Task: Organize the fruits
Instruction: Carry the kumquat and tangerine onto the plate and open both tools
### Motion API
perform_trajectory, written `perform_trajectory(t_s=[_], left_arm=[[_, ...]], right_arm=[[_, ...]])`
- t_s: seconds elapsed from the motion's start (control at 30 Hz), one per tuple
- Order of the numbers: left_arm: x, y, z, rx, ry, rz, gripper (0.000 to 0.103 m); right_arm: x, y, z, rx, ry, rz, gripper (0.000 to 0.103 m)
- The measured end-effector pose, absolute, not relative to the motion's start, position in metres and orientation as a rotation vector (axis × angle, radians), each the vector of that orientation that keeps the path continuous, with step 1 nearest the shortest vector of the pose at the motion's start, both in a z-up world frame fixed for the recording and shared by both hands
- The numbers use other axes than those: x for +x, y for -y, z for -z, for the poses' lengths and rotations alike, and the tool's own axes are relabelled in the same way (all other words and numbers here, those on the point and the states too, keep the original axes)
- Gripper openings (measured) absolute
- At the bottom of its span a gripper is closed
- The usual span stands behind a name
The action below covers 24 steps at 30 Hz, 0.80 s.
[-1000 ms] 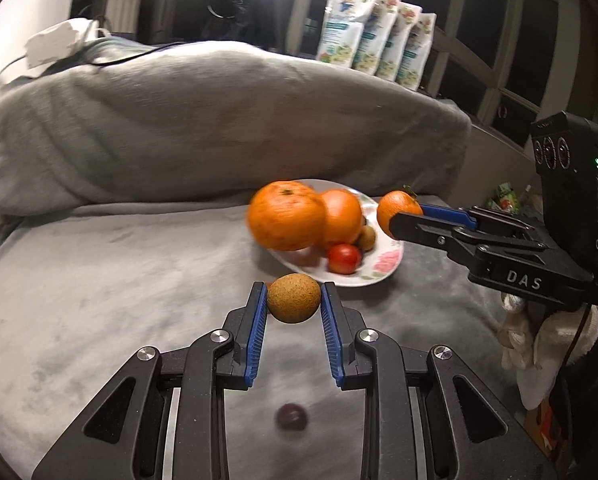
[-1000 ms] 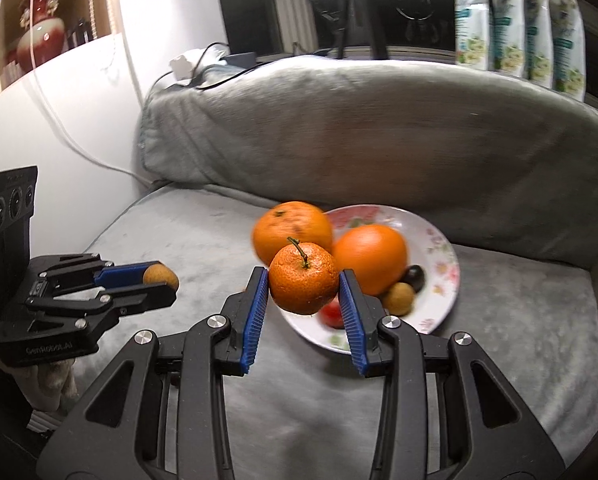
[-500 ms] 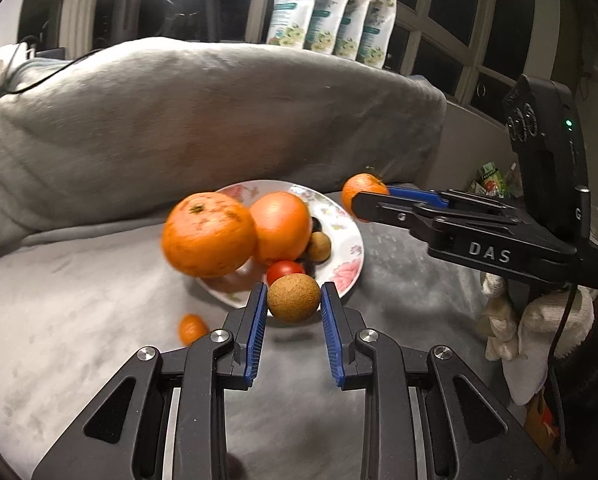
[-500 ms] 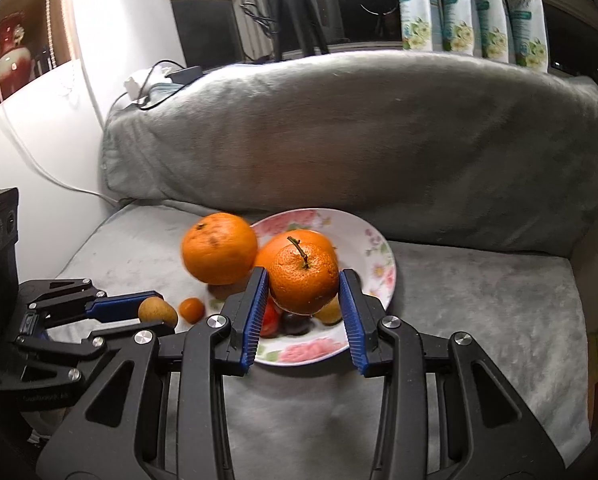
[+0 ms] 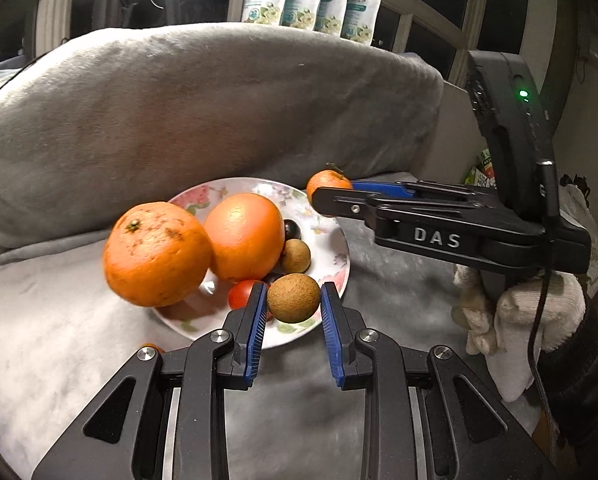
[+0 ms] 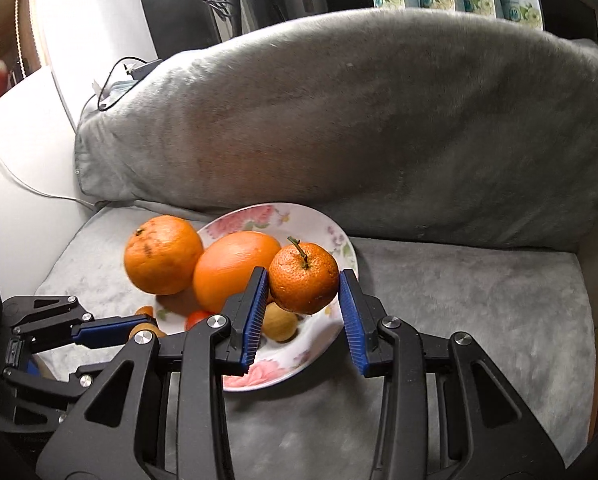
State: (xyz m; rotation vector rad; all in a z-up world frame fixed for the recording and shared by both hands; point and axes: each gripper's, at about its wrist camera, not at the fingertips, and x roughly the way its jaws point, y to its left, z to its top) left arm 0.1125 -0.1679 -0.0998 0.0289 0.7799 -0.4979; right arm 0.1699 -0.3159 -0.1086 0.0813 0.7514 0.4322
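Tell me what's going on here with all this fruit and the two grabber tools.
A person is gathering fruit onto a flowered plate on a grey blanket. The left gripper is shut on a small brown fruit over the plate's near edge. The right gripper is shut on a mandarin with a stem, held above the plate. On the plate lie a big orange, a tomato and some small fruits. Another large orange sits at the plate's left edge.
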Motion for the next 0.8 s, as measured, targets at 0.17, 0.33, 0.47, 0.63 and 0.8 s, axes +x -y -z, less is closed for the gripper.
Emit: perform_trajectory(t_s=[0.17, 0.33, 0.47, 0.63, 0.8], left_arm=[[0.118, 0.175, 0.102, 0.042, -0.787, 0.501, 0.025], [0.123, 0.18, 0.104, 0.048, -0.791, 0.501, 0.025], [0.125, 0.183, 0.105, 0.053, -0.795, 0.503, 0.025], [0.124, 0.187, 0.103, 0.061, -0.793, 0.499, 0.025], [0.124, 0.187, 0.102, 0.065, -0.792, 0.495, 0.025]], right_arm=[[0.18, 0.318, 0.116, 0.088, -0.763, -0.433, 0.038], [0.185, 0.322, 0.121, 0.102, -0.768, -0.435, 0.038], [0.187, 0.324, 0.122, 0.11, -0.769, -0.438, 0.038], [0.188, 0.326, 0.123, 0.114, -0.774, -0.454, 0.038], [0.19, 0.322, 0.122, 0.106, -0.774, -0.459, 0.038]])
